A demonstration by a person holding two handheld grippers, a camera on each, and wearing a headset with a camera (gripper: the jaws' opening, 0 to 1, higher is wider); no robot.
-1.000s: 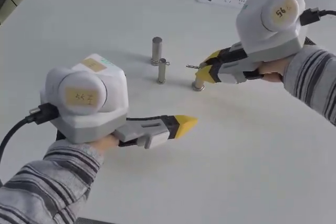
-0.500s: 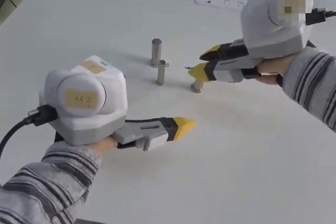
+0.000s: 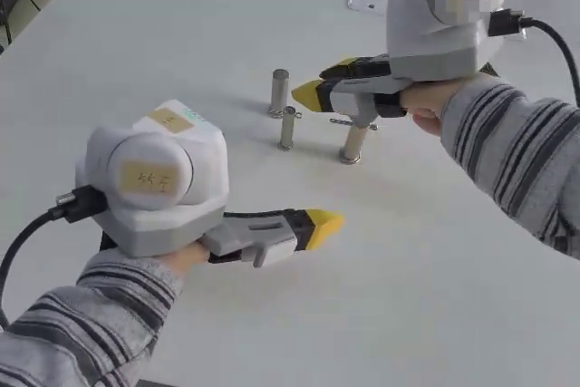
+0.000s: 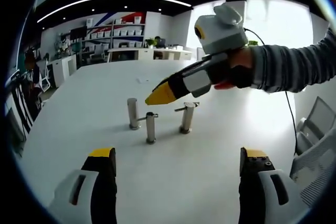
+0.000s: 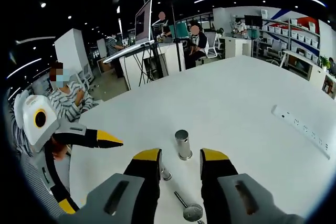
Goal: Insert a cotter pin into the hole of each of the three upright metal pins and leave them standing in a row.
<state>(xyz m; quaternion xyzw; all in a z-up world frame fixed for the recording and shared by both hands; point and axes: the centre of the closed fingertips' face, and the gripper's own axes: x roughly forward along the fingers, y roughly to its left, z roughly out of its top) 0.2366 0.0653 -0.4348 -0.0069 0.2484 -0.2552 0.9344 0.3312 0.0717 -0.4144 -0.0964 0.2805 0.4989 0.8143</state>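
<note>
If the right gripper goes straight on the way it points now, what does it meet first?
Probably the far upright pin: it stands between the open jaws of the right gripper, straight ahead. The gripper is held high, so it may pass over the pin's top.

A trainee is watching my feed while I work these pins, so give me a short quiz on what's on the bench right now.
1. True or false: the left gripper is clamped shut.
2. How many upright metal pins stand on the table? A) two B) three C) five
3. Fill in: the right gripper, held over the pins, has its jaws ___.

Key: 1 false, its jaws stand wide apart and hold nothing; 2 B; 3 open.
</note>
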